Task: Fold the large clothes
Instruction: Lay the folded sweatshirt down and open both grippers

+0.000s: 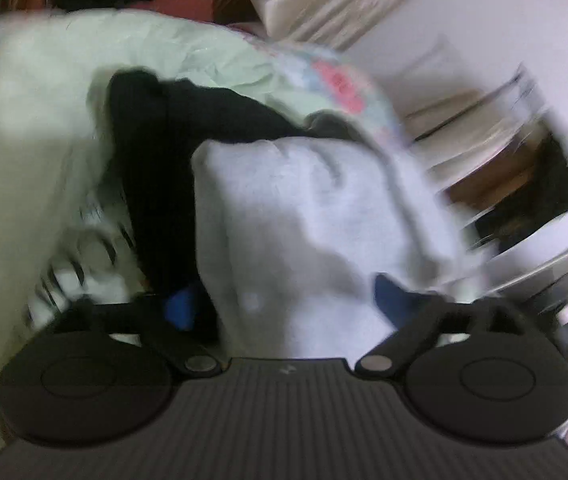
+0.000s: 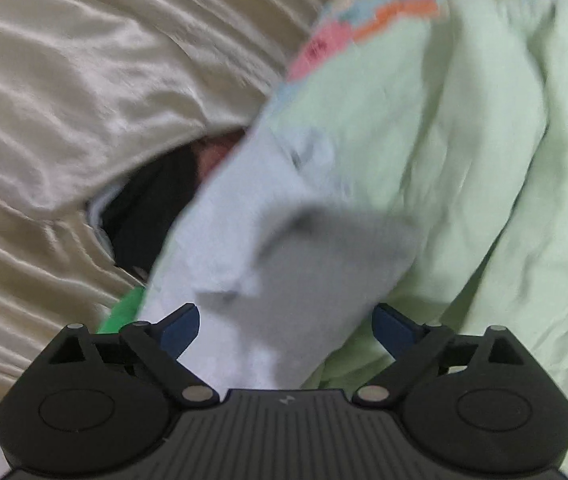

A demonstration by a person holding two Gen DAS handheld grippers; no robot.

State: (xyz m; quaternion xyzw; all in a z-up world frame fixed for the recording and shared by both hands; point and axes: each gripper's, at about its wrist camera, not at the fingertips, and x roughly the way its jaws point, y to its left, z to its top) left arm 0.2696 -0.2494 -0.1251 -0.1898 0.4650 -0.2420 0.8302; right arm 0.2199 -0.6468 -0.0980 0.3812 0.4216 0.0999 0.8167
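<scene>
Only the left wrist view shows a black garment [image 1: 172, 168], left of the left gripper [image 1: 284, 304]. Both views are motion-blurred. A pale grey garment [image 1: 308, 216] fills the gap between each gripper's spread blue fingertips; actual contact is unclear. The right gripper [image 2: 286, 326] faces a green quilt [image 2: 484, 160] to its right.
</scene>
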